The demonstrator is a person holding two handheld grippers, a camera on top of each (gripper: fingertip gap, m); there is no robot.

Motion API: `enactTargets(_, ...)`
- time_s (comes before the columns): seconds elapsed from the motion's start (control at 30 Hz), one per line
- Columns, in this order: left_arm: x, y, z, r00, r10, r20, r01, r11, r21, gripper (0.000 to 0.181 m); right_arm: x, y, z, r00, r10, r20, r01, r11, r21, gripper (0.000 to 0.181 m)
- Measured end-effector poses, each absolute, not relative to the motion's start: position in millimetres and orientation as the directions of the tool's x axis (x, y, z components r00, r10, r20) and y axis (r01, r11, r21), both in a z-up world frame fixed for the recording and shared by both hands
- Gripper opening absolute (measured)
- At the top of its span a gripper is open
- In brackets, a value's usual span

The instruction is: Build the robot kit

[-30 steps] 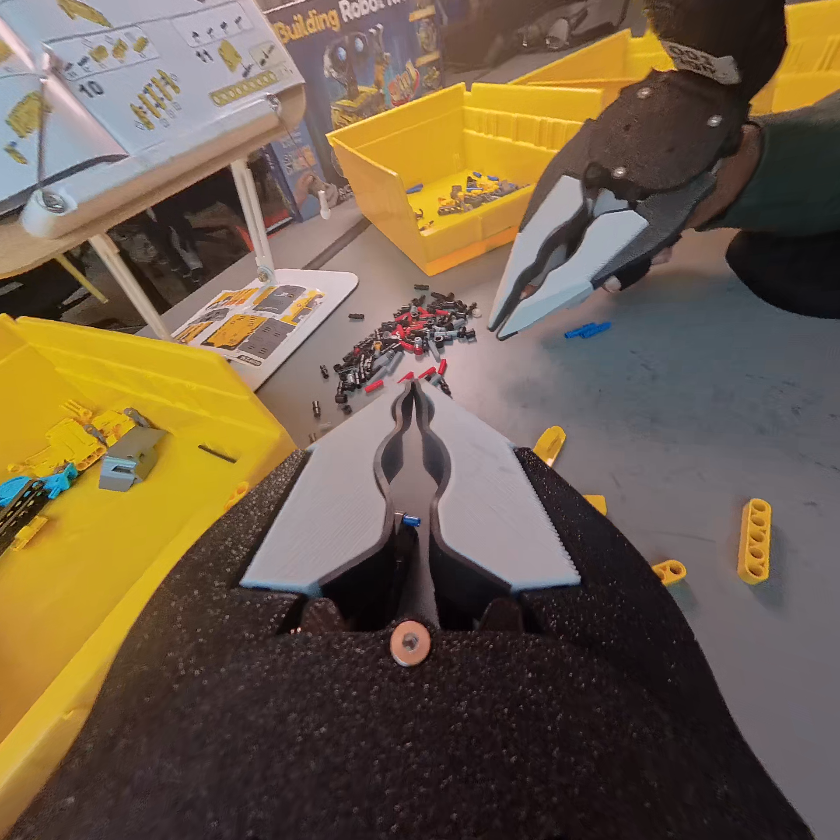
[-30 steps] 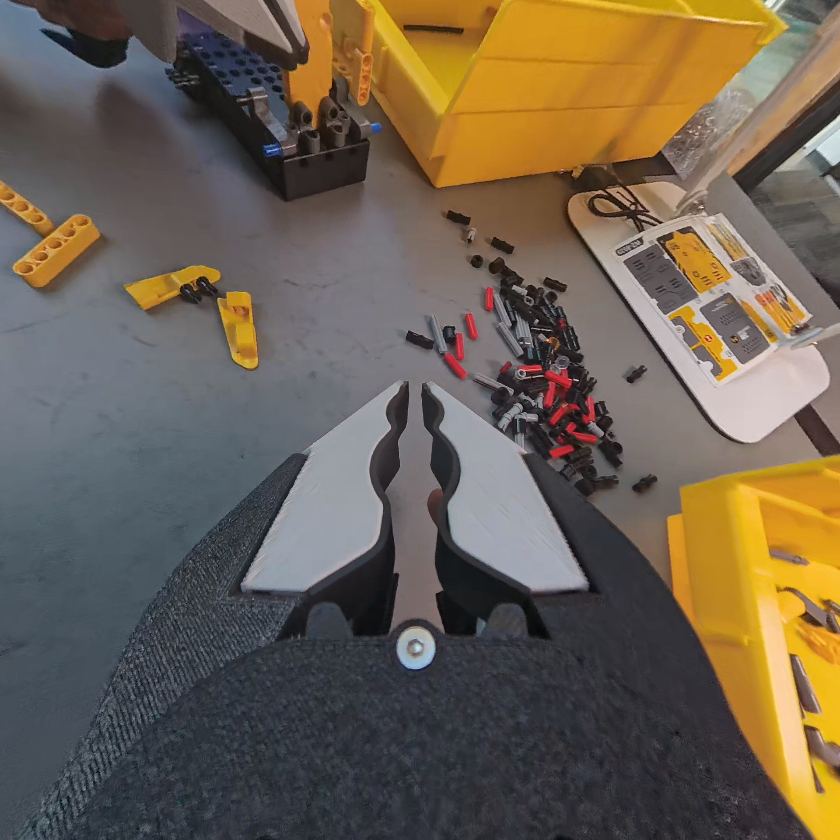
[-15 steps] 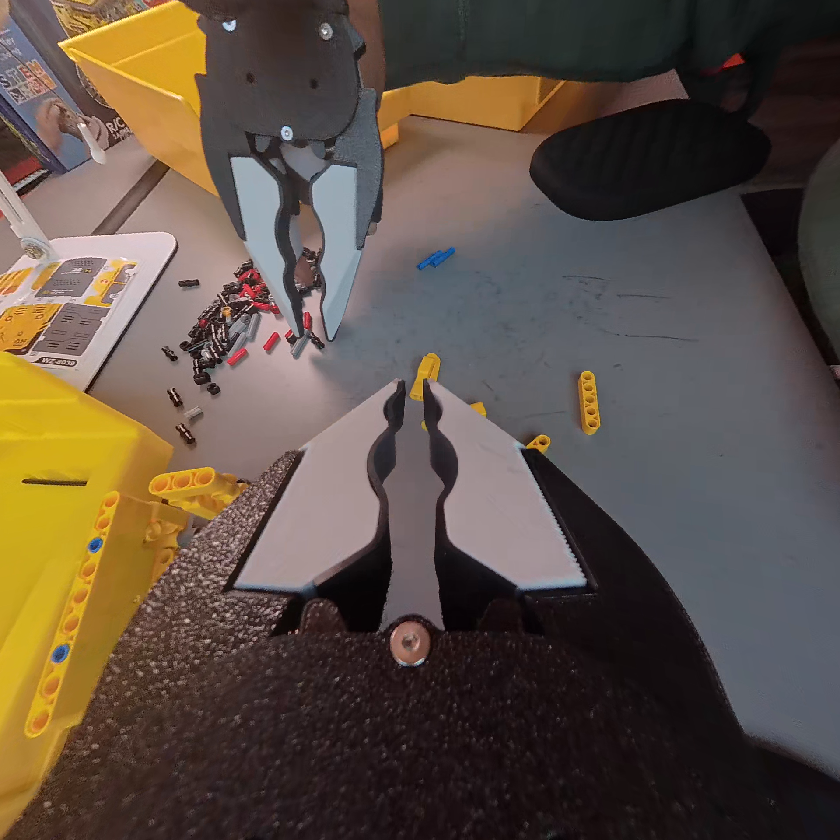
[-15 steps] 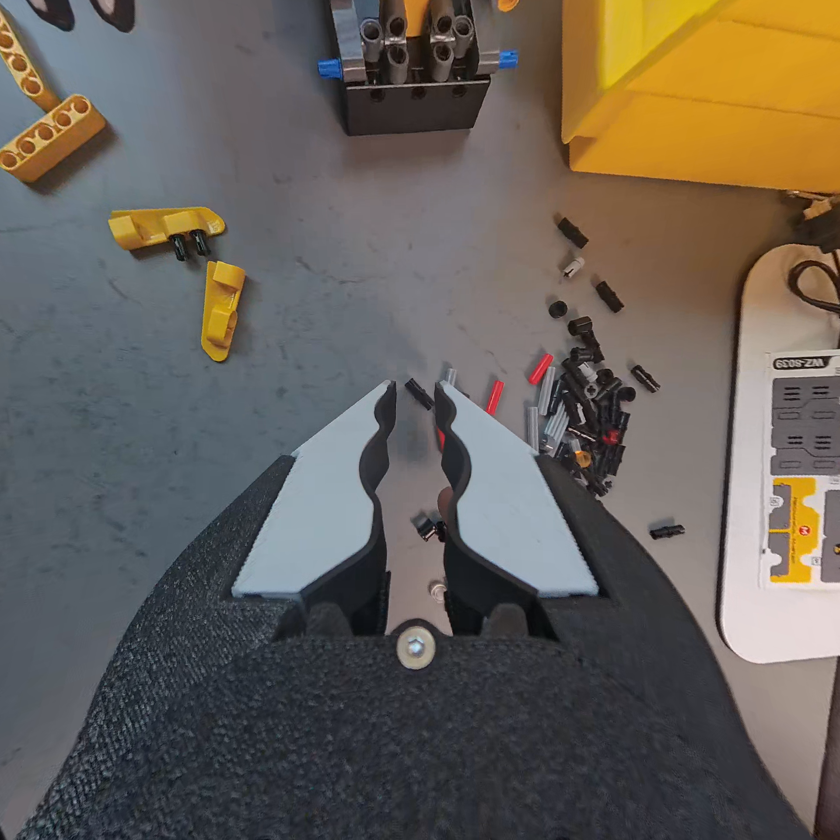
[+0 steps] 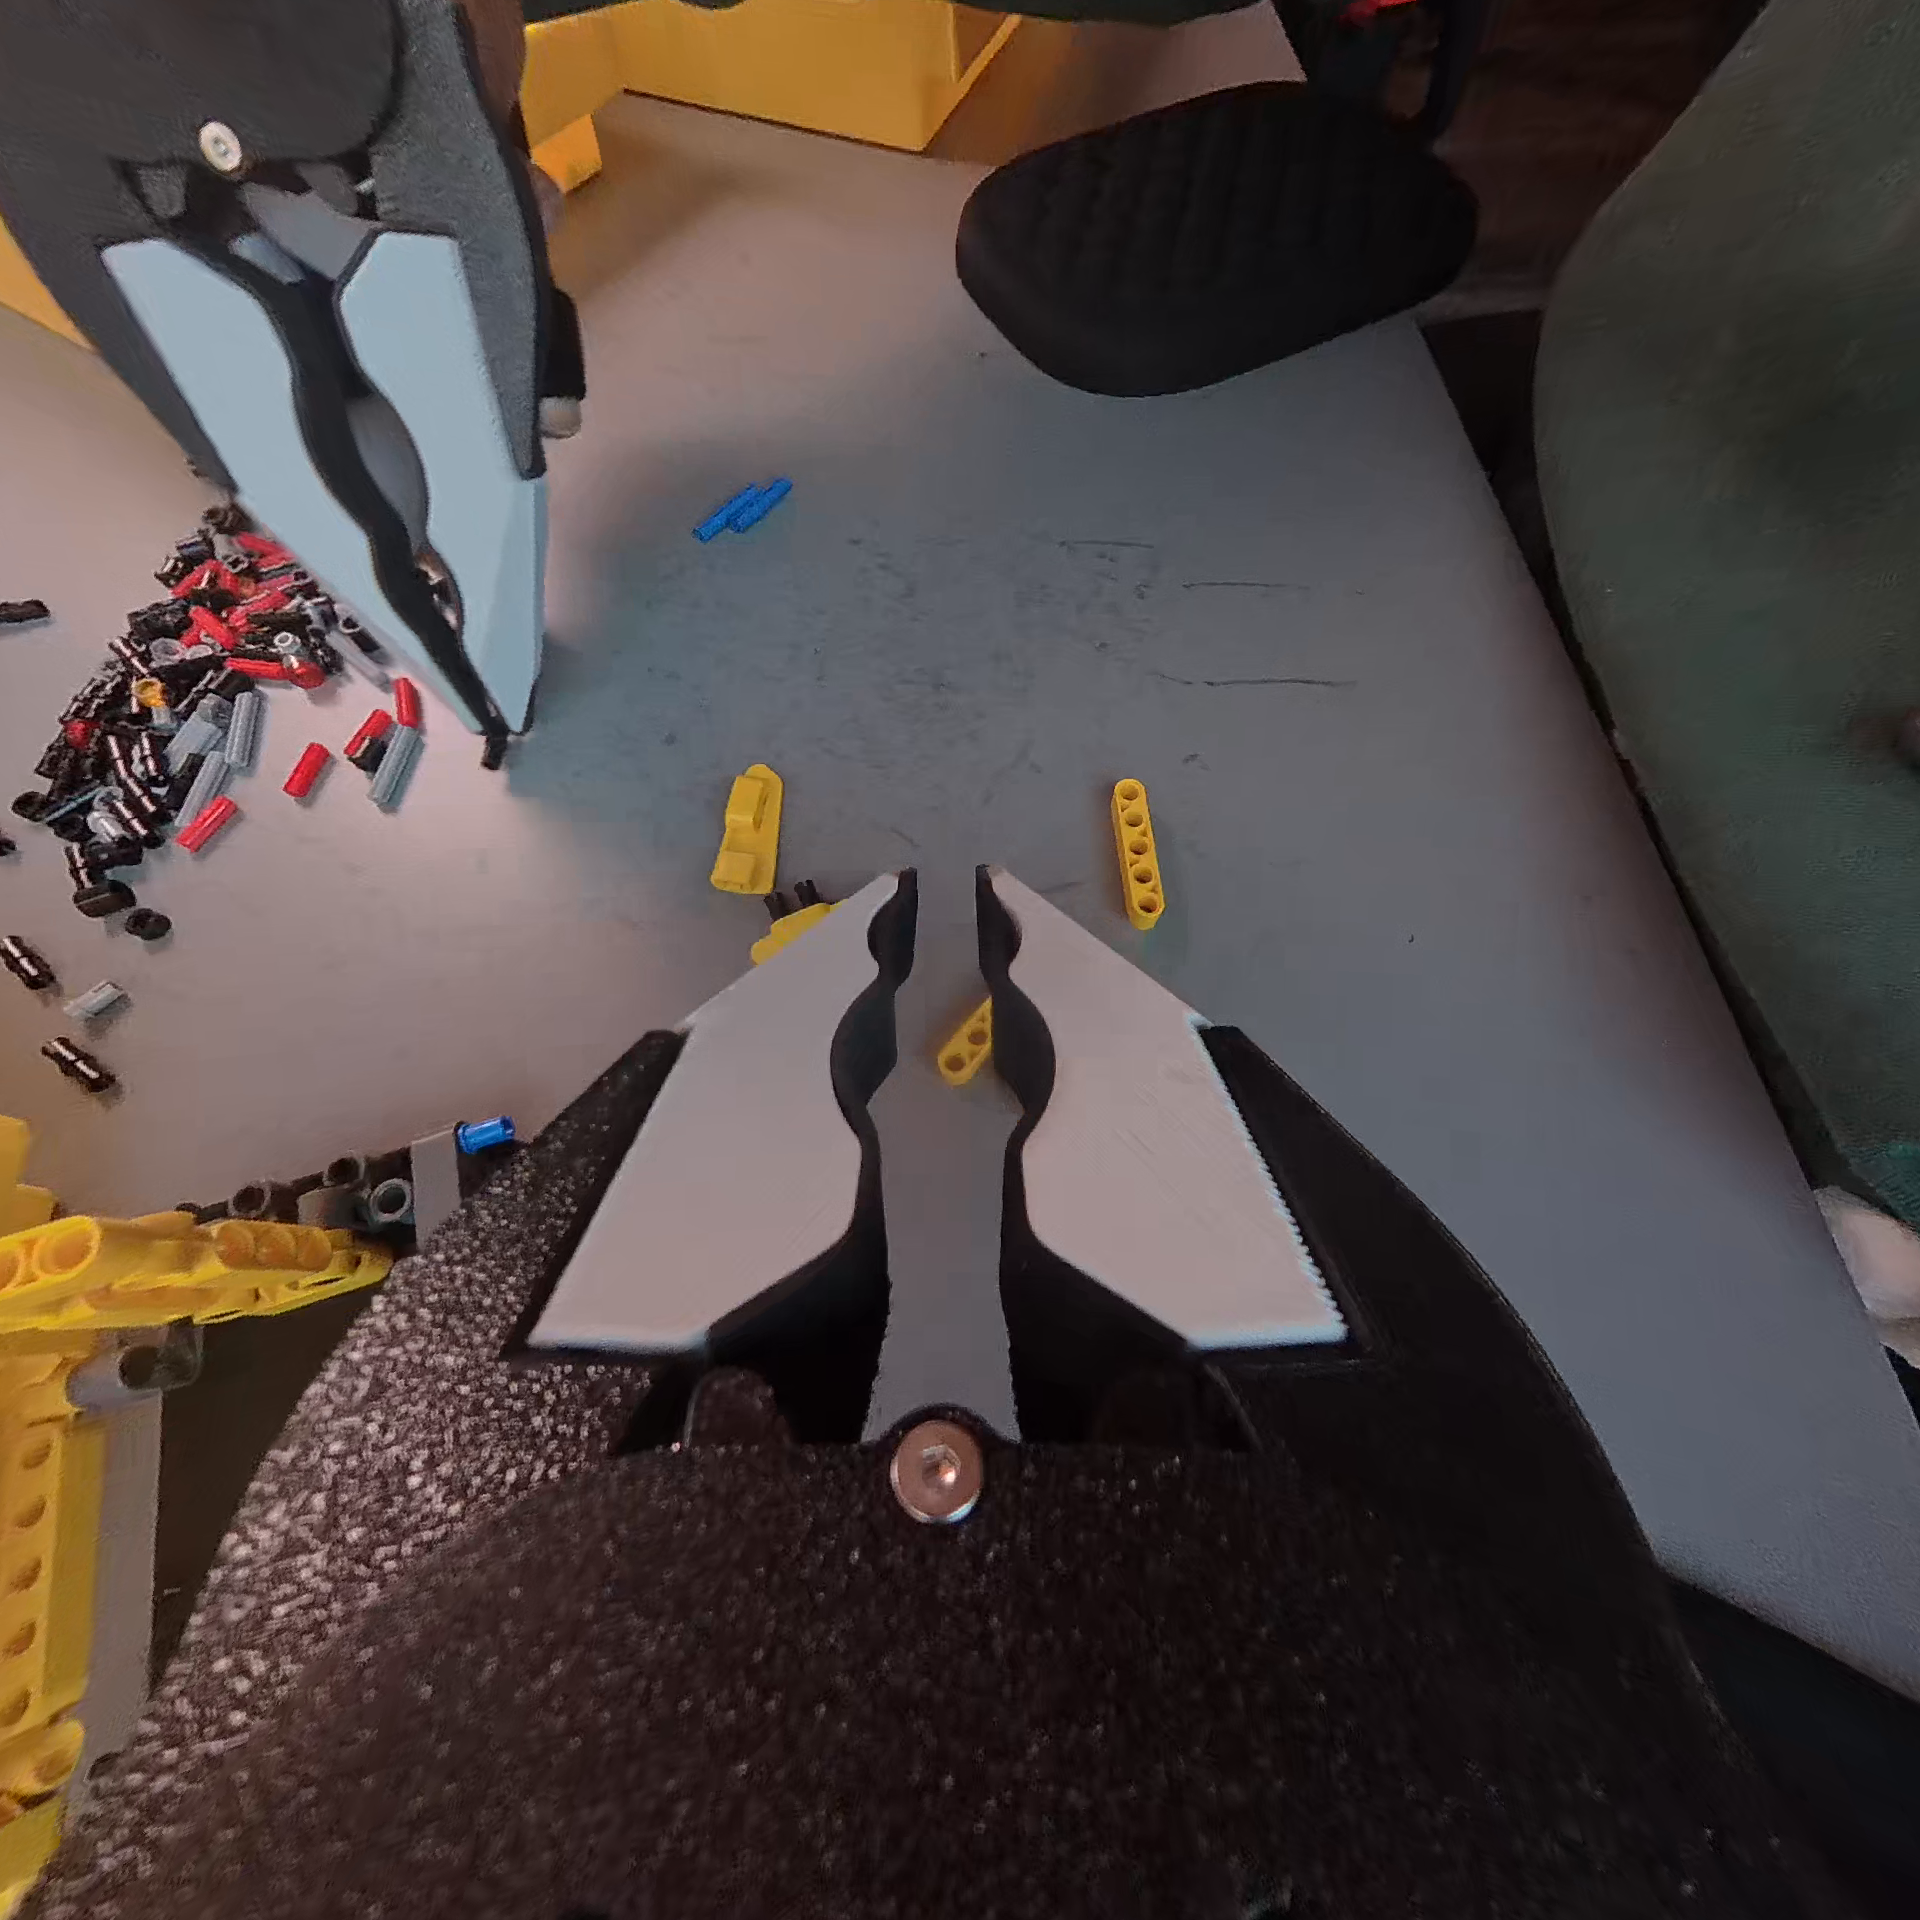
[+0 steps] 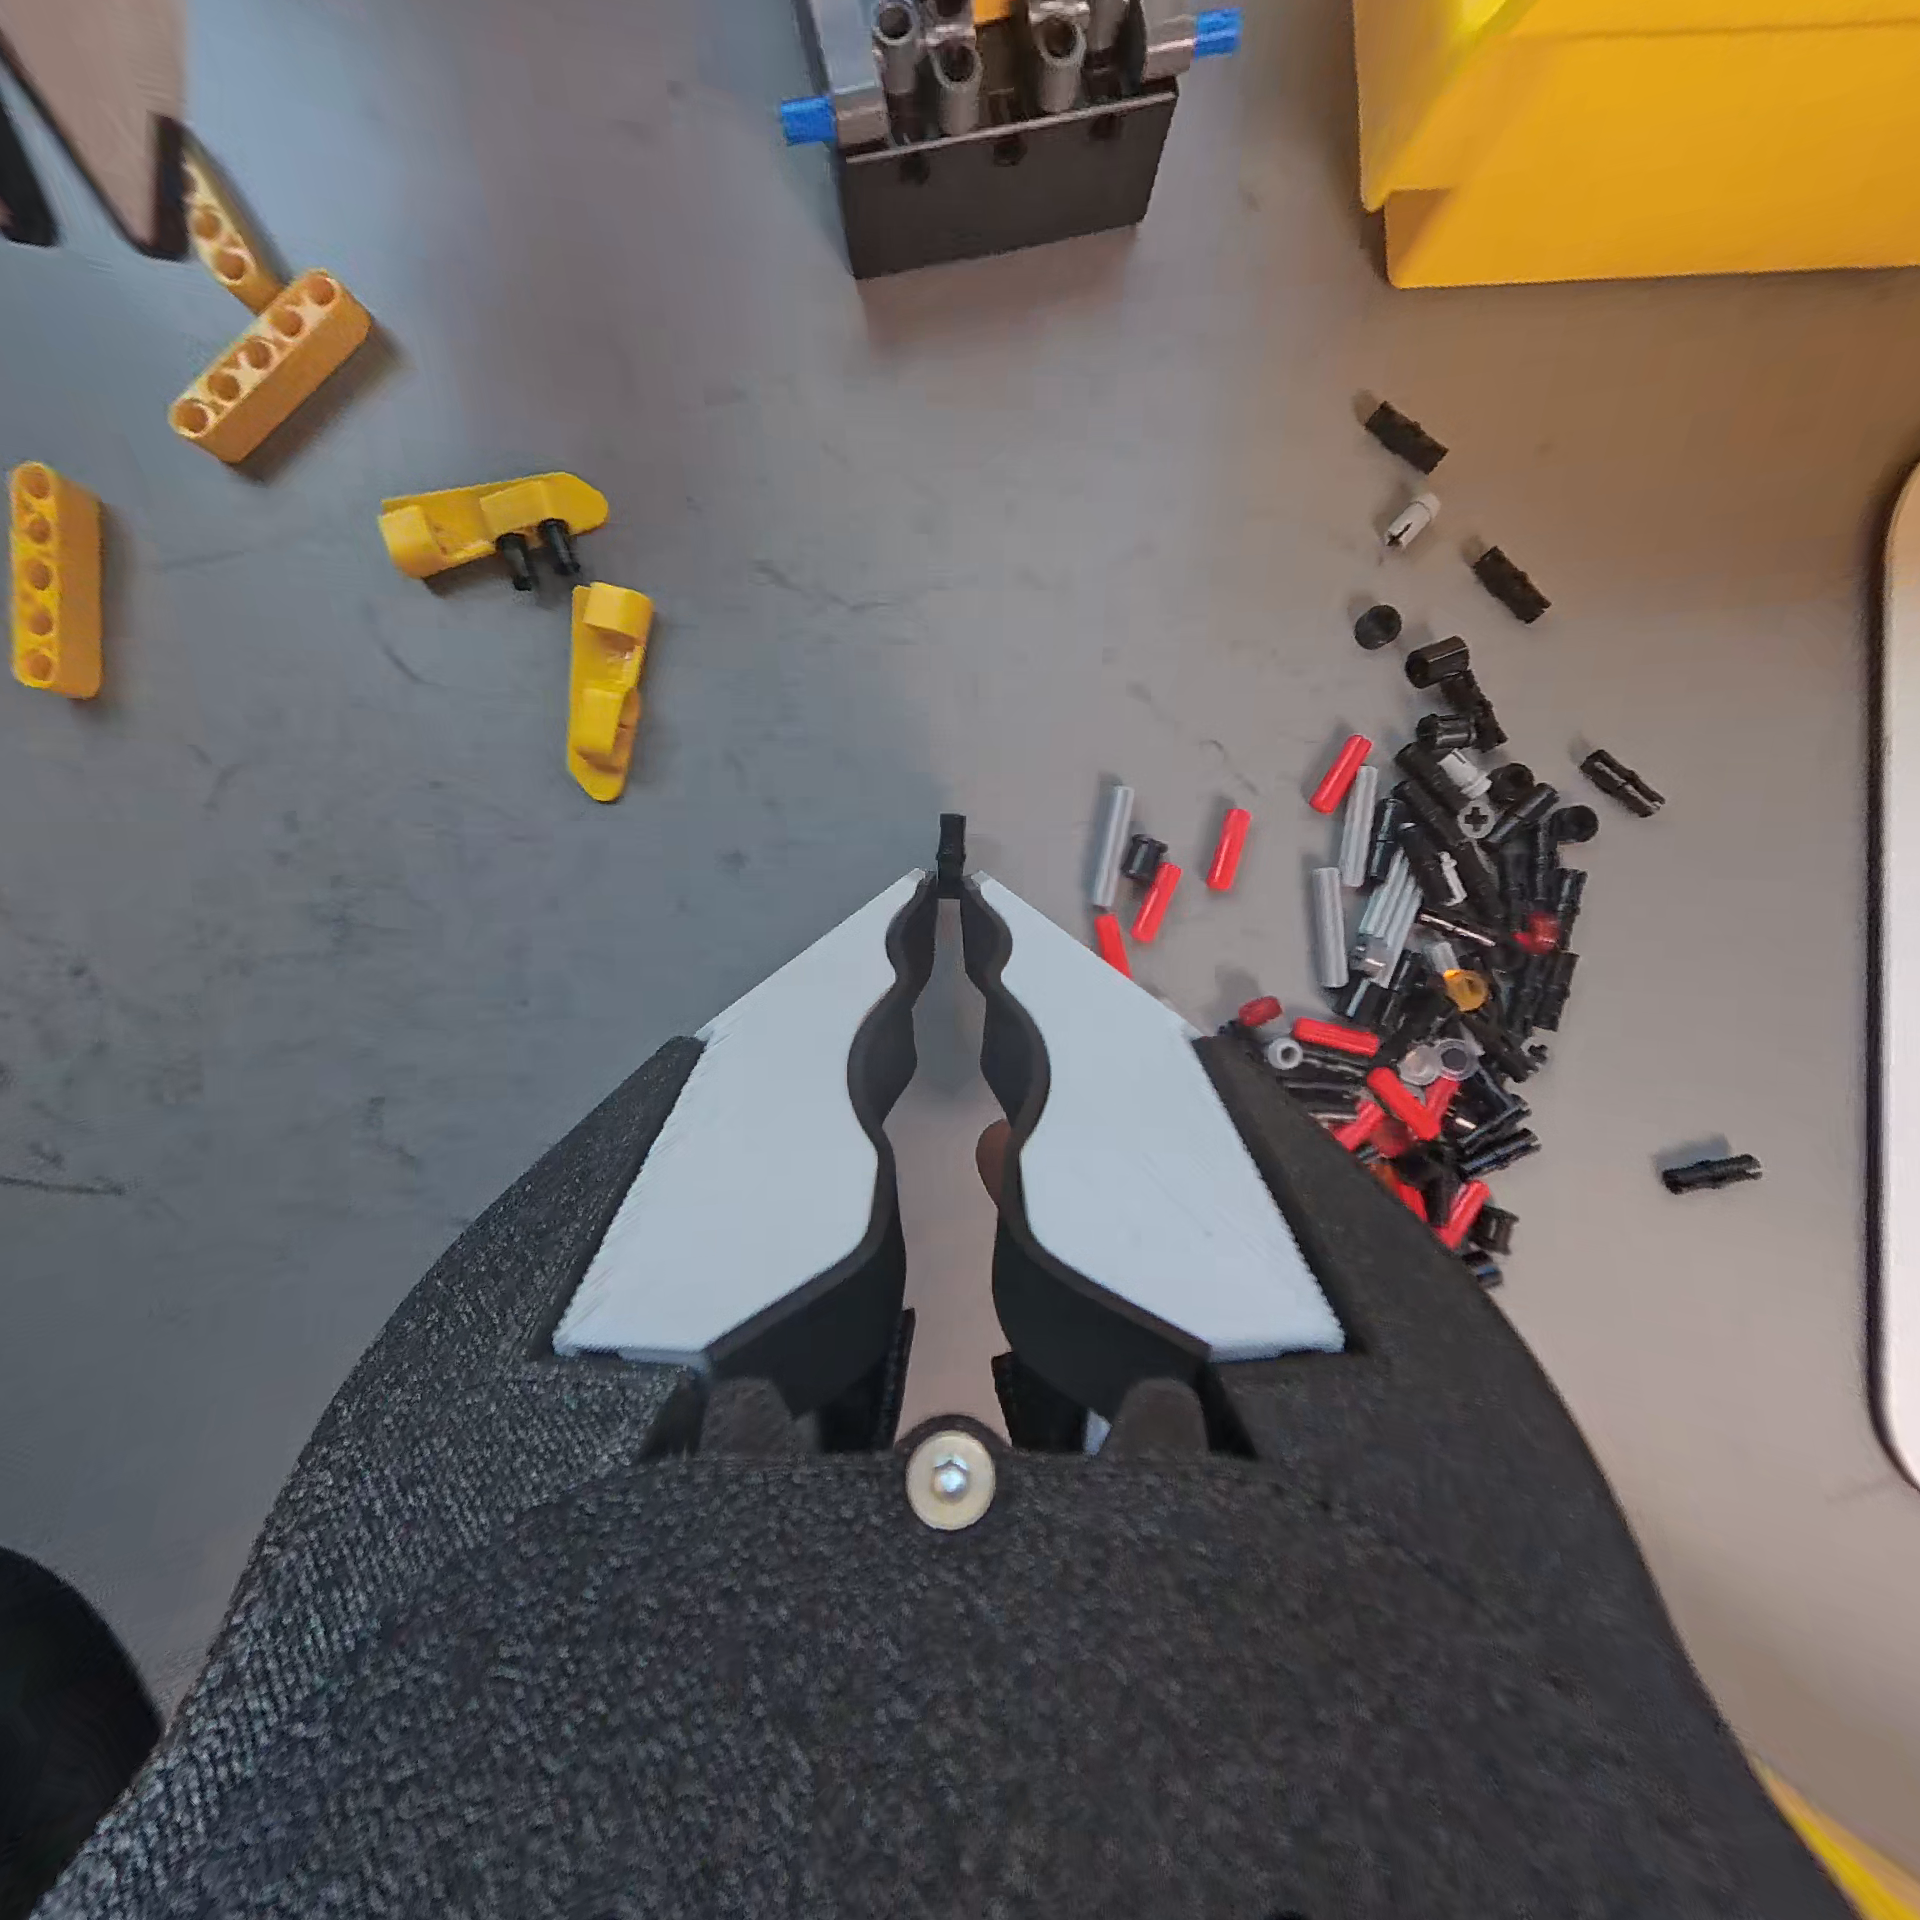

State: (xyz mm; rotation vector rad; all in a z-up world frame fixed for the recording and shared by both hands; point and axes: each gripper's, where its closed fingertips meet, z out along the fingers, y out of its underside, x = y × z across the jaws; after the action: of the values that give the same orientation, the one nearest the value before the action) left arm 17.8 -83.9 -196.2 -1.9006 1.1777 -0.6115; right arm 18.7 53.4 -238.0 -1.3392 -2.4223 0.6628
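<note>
Black pin sits pinched in my right gripper; my left gripper, narrowly parted, half hides a yellow beam beneath.

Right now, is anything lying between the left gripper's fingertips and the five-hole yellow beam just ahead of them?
Nothing visible does. The left gripper hangs open over bare grey table, and the yellow beam lies just ahead, to the right of its right fingertip, apart from it.
</note>
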Motion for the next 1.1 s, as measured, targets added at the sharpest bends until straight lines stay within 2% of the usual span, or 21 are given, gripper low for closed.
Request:
enactTargets(0.3, 7, -39, -218, 0.663, -0.746, -0.067, -0.494, -0.368, -0.788, 0.017, 69, -3, -205, -0.427, 0.902, 0.067, 0.600, 0.339, -0.725, 0.004)
enactTargets(0.4, 14, -28, -229, 0.693, -0.719, -0.054, -0.501, -0.427, -0.753, 0.019, 77, -17, -207, -0.407, 0.911, 0.067, 0.573, 0.312, -0.758, 0.004)
enactTargets(0.63, 26, -18, -241, 0.713, -0.701, -0.007, -0.503, -0.504, -0.702, 0.015, 77, -22, -215, -0.394, 0.917, 0.061, 0.581, 0.299, -0.757, 0.004)
enactTargets(0.9, 46, -25, -233, 0.648, -0.761, -0.017, -0.527, -0.432, -0.732, 0.010, 85, -12, -221, -0.375, 0.924, 0.078, 0.590, 0.303, -0.749, 0.004)
enactTargets(1.1, 50, -28, -237, 0.710, -0.697, 0.099, -0.442, -0.551, -0.708, 0.010, 90, -10, -225, -0.375, 0.924, 0.071, 0.605, 0.302, -0.737, 0.004)
